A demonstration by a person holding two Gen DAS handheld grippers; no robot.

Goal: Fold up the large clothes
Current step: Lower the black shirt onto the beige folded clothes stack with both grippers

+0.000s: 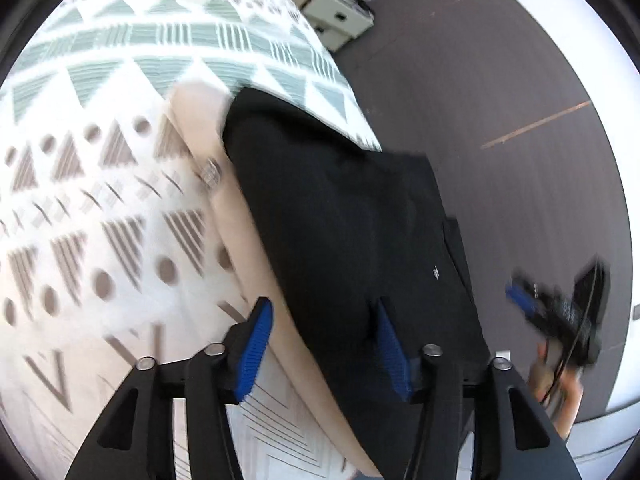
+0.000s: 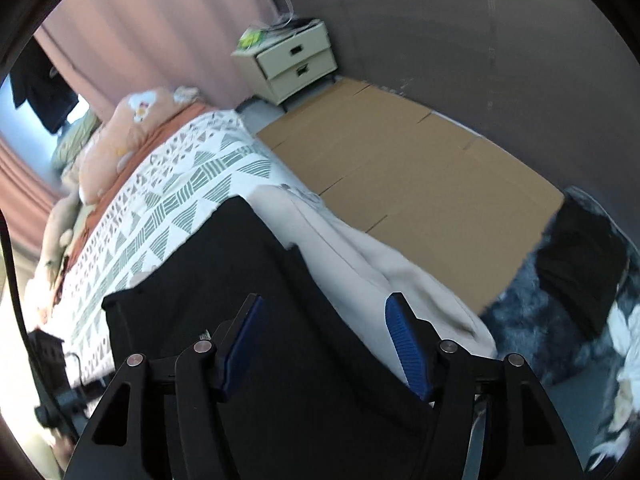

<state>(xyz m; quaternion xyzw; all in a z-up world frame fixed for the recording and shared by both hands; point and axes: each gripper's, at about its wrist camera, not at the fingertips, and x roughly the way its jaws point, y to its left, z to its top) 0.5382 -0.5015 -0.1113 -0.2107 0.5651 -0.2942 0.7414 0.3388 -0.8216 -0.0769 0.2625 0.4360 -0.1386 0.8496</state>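
Two-drawer nightstand (image 2: 298,66) by the far wall, both drawers shut, contents hidden; clutter and cables on top. Black garment (image 1: 344,240) spread on the patterned bedspread (image 1: 100,184), lying over a beige garment (image 1: 248,248) and overhanging the bed edge; long axis running from near the left gripper (image 1: 322,344) away toward the green-triangle band. Left gripper jaws parted, blue pads (image 1: 256,352) clear of the cloth, black fabric and its beige border lying between and below them. Right gripper (image 2: 324,344) likewise released, black fabric spanning the gap under its fingers (image 2: 404,344), nothing clamped. Flattened cardboard (image 2: 420,184) on the floor beside the bed
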